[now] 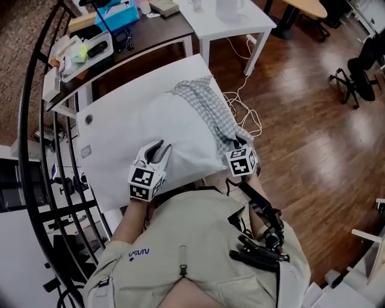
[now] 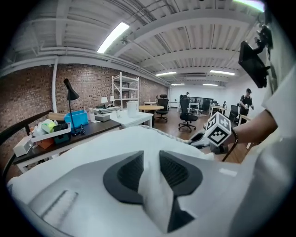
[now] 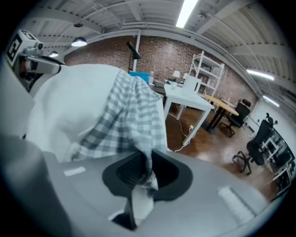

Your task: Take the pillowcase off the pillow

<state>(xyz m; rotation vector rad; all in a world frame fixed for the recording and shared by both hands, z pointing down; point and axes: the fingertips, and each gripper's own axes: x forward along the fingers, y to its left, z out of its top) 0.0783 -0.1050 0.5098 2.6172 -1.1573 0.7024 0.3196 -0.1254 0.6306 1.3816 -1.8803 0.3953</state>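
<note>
Nearest the person, the left gripper (image 1: 157,150) is clamped on a fold of the white pillow (image 1: 162,117). The right gripper (image 1: 240,144) is pinched tight on the near end of the grey-checked pillowcase (image 1: 207,105). The pillowcase is bunched along the pillow's right side. Both lie on a white table (image 1: 138,81). Beyond is a dark desk (image 1: 150,37) with a blue bin (image 1: 117,15).
</note>
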